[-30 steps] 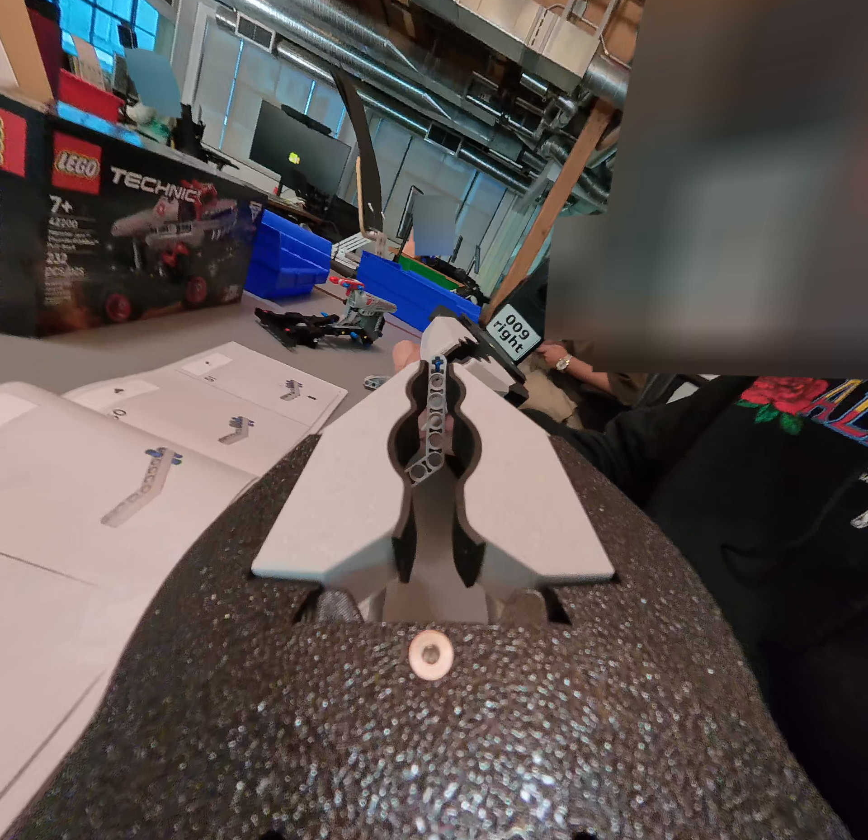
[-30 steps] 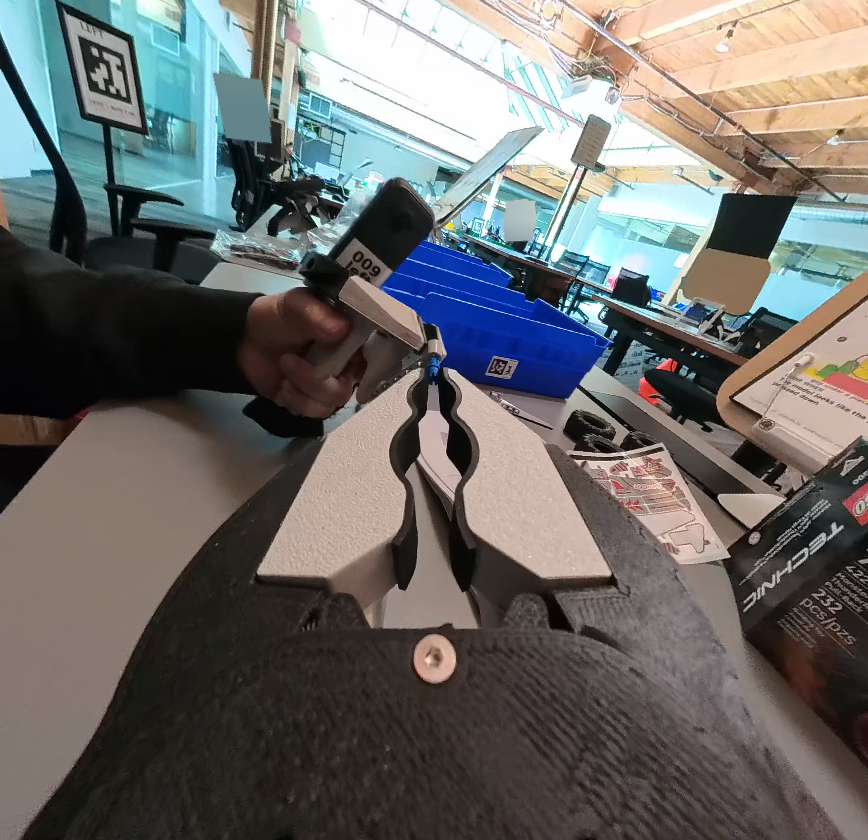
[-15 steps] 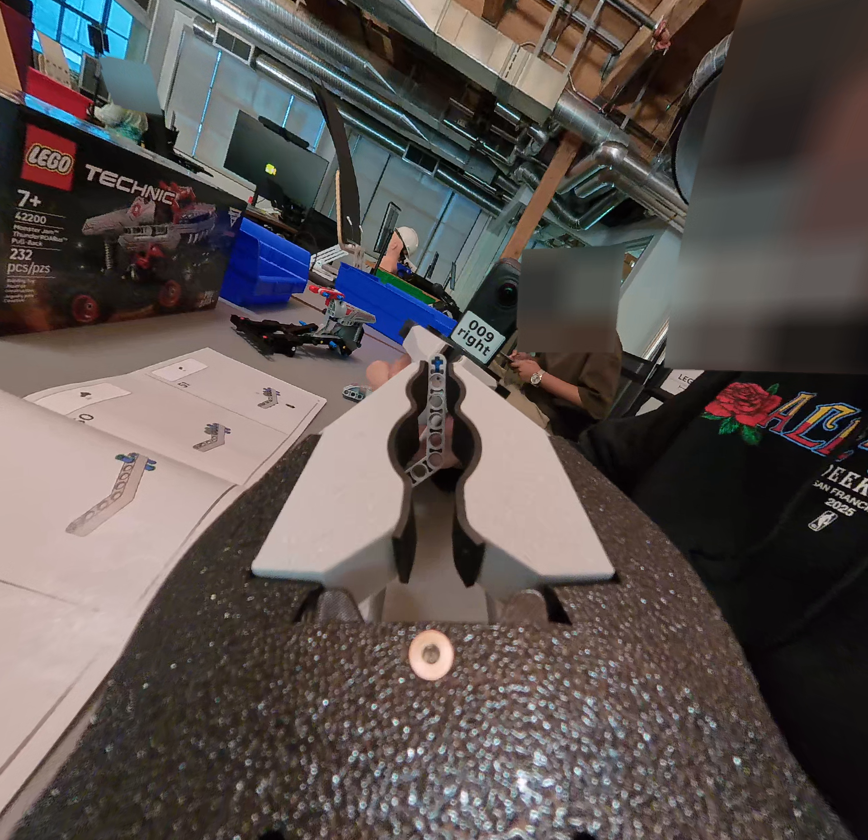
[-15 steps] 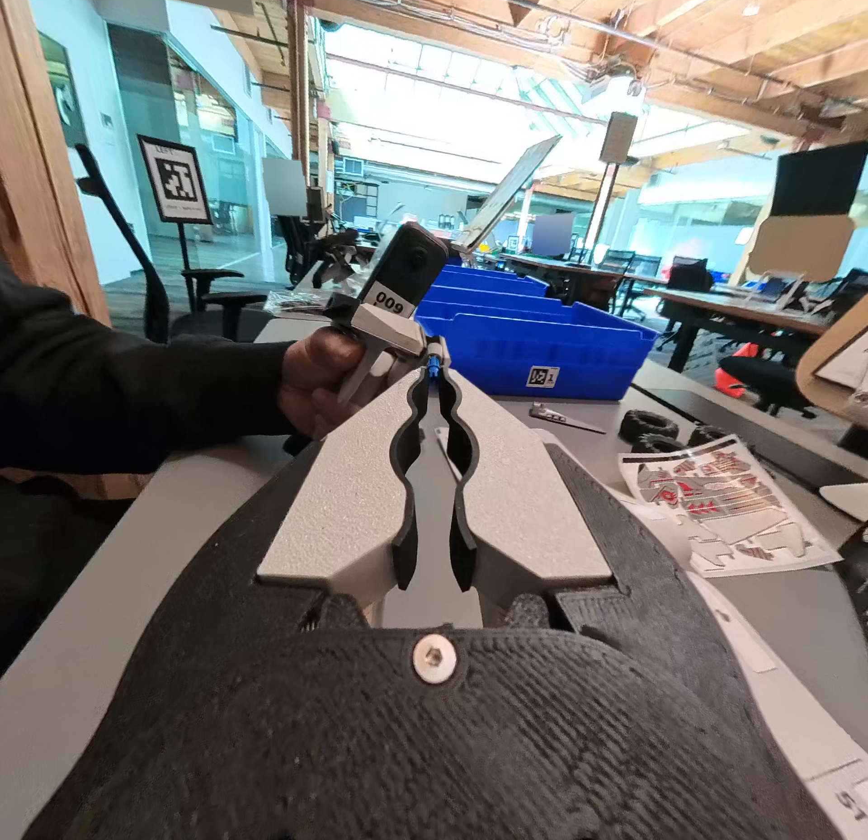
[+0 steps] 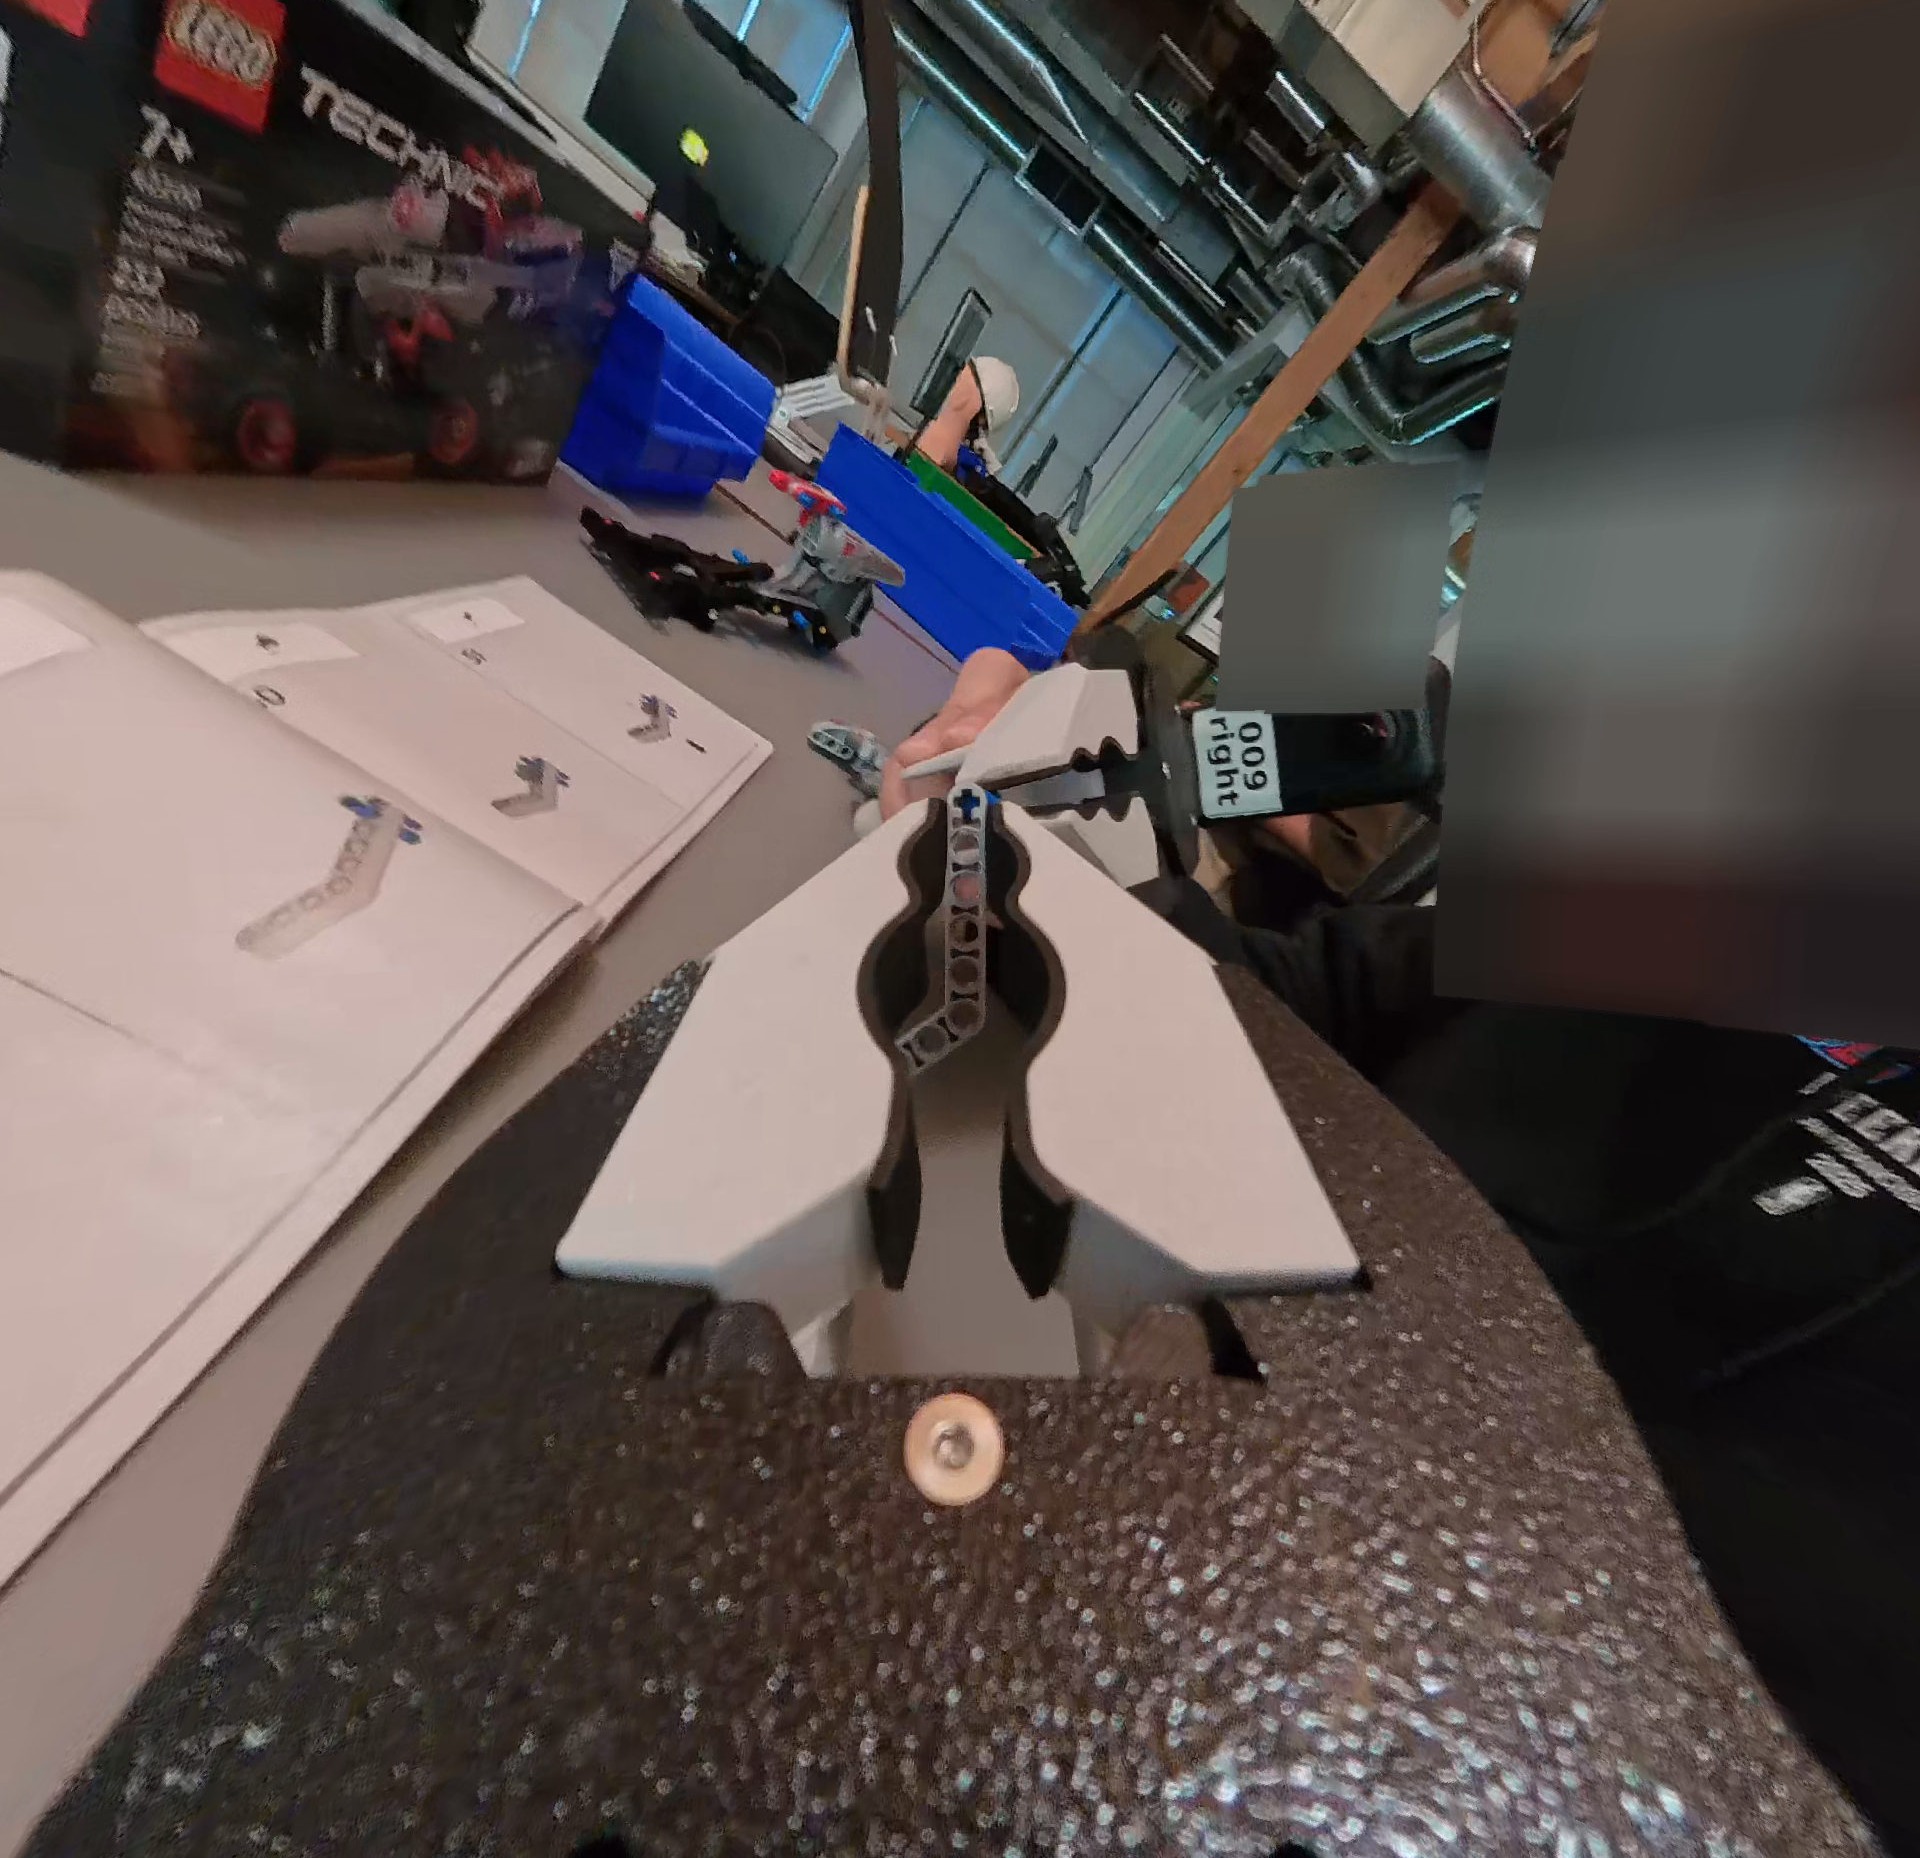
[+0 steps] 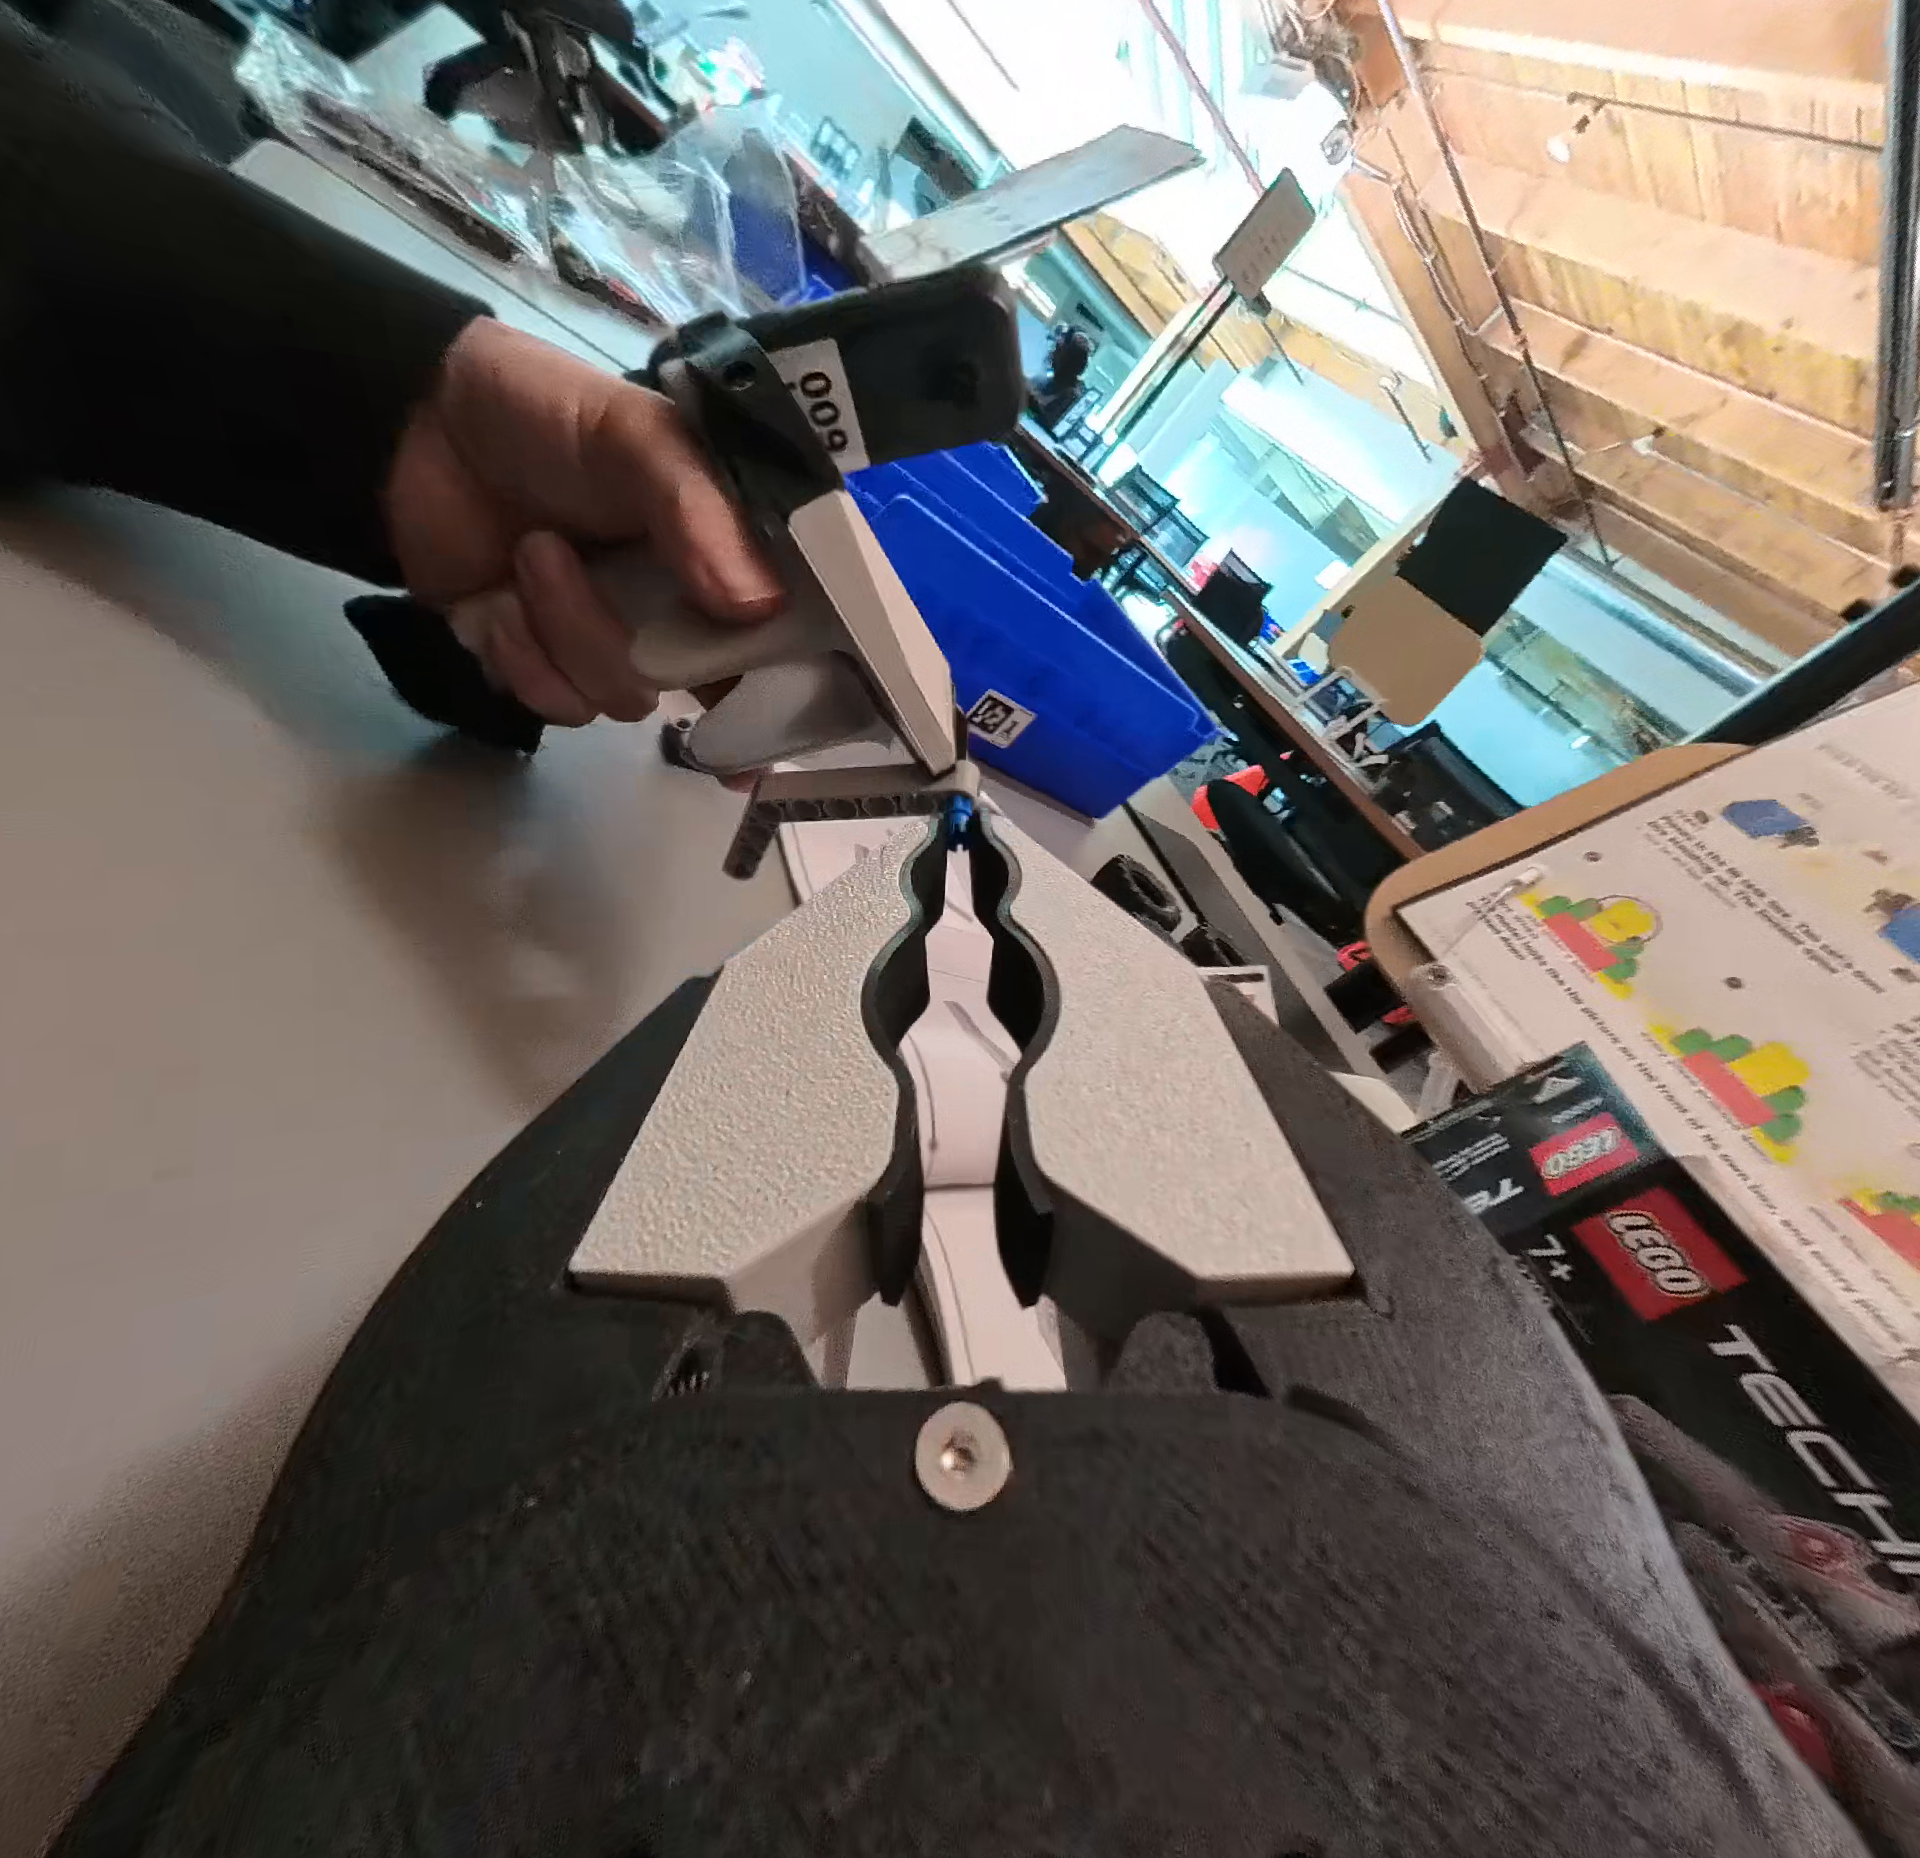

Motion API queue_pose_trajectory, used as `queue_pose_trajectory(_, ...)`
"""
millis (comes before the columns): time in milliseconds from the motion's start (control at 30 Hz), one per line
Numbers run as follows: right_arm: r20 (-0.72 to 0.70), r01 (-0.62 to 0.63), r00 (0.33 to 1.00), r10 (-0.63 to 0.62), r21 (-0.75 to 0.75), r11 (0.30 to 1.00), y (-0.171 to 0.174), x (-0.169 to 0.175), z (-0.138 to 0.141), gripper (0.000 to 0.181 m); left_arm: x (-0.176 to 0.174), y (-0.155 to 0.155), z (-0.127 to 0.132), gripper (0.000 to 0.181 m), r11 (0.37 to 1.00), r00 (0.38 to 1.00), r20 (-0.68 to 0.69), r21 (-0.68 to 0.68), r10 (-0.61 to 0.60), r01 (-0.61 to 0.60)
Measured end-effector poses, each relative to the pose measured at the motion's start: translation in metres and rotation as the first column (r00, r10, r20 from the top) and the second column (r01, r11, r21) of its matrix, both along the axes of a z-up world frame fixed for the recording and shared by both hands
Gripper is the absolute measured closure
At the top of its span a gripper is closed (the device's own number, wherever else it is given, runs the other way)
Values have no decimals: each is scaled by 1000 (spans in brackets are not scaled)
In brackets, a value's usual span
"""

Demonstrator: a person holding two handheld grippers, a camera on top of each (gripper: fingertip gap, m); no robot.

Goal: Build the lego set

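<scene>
My left gripper [image 5: 968,821] is shut on a grey bent lego beam [image 5: 958,935] that lies between its fingers, with a blue pin [image 5: 969,800] at the beam's far end. My right gripper [image 6: 958,840] is shut on that blue pin [image 6: 957,826], which sits in the end of the same beam [image 6: 831,806]. The two grippers meet tip to tip above the table. In the left wrist view the right gripper [image 5: 1049,754] comes in from the right. In the right wrist view the left gripper [image 6: 883,665] comes from the upper left, held by a hand [image 6: 551,551].
An open instruction booklet [image 5: 312,821] lies left on the grey table [image 5: 260,530]. Behind it stand the lego box [image 5: 291,281], a partly built black model [image 5: 727,587] and blue bins [image 5: 665,406]. In the right wrist view a blue bin [image 6: 1039,655], tyres [image 6: 1138,894] and the box [image 6: 1662,1289] lie ahead and right. Left and right tips are no more than a few centimetres apart.
Both grippers have rolled, so both views are tilted. The right gripper now comes in sideways to the left one, and the beam shows side-on in the right wrist view. Both grips have held.
</scene>
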State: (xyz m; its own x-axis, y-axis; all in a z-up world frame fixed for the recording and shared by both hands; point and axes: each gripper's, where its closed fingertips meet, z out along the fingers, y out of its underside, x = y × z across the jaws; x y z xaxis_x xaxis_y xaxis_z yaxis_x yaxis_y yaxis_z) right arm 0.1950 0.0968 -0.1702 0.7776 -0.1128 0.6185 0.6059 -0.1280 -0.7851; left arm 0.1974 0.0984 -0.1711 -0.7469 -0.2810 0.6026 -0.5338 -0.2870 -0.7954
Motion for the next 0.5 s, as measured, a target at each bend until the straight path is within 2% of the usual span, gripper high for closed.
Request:
queue_pose_trajectory(33, -36, -17, 999, 17, 5, 1000, 1, -1, -1, 178, -1, 0, -1, 176, 1000, 1000, -20, -13, -13, 13)
queue_pose_trajectory(100, -148, -70, 986, 78, 55, 996, 0, -3, 4, 178, -4, -1, 2, 177, 997, 998, -38, -66, -45, 42)
queue_pose_trajectory(133, -155, -74, 984, 83, 63, 995, -1, -3, 6, 178, -4, -2, 4, 177, 995, 998, -41, -85, -53, 49)
queue_pose_trajectory(233, -121, -71, 990, 75, 31, 997, 0, -4, 0, 178, -5, -1, -1, 176, 997, 997, -46, -57, -57, 54)
queue_pose_trajectory(300, -182, -117, 975, 125, 52, 992, 0, -8, 1, 178, -8, -1, -1, 177, 995, 996, -47, -56, -82, 80)
queue_pose_trajectory(500, -302, -153, 938, 172, 84, 985, 1, -9, 1, 178, -10, -1, -2, 176, 997, 996, -36, -9, -79, 79)
